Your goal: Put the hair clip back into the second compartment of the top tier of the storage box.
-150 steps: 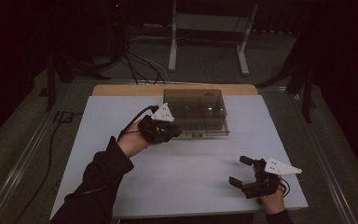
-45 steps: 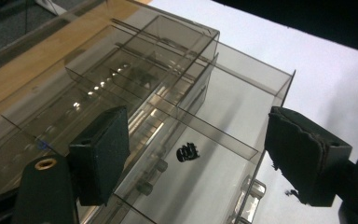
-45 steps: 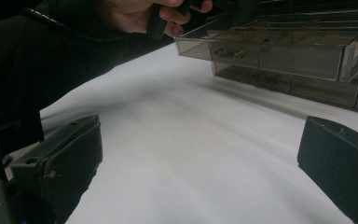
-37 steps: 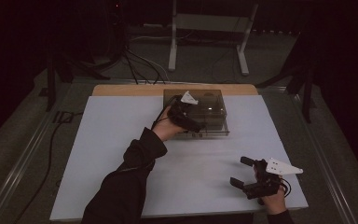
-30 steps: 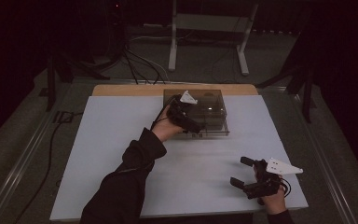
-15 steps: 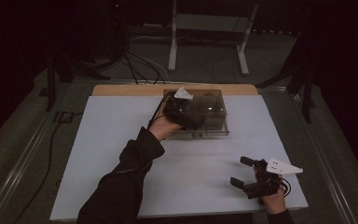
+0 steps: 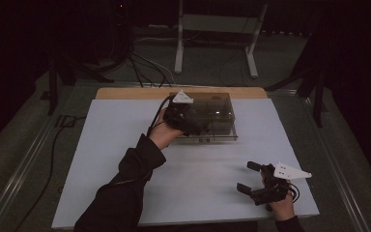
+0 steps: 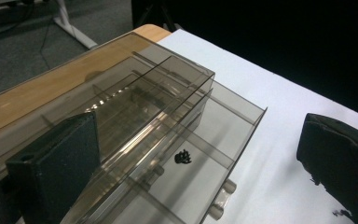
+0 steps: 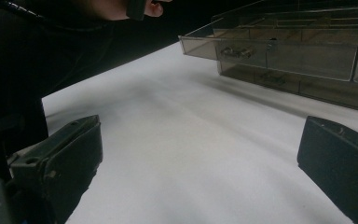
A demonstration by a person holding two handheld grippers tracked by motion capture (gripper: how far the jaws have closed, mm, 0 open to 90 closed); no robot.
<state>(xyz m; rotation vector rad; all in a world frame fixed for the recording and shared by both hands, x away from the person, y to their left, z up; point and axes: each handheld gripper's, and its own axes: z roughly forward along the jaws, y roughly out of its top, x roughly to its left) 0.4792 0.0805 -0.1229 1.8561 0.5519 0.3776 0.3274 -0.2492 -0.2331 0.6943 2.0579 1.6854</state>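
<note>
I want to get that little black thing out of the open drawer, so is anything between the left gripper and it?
Nothing visible. The left gripper hangs open above the clear drawer box; the pulled-out drawer is uncovered, and the small black item lies alone in it.

A clear brown box (image 8: 121,93) fills the left of the frame. Its drawer (image 8: 223,135) sticks out, with a small black thing (image 8: 182,157) inside. Two black jaws stand wide apart.

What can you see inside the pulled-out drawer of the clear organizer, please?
The open drawer holds one small black item in a divided compartment. The drawer's near end is hidden behind the left gripper.
</note>
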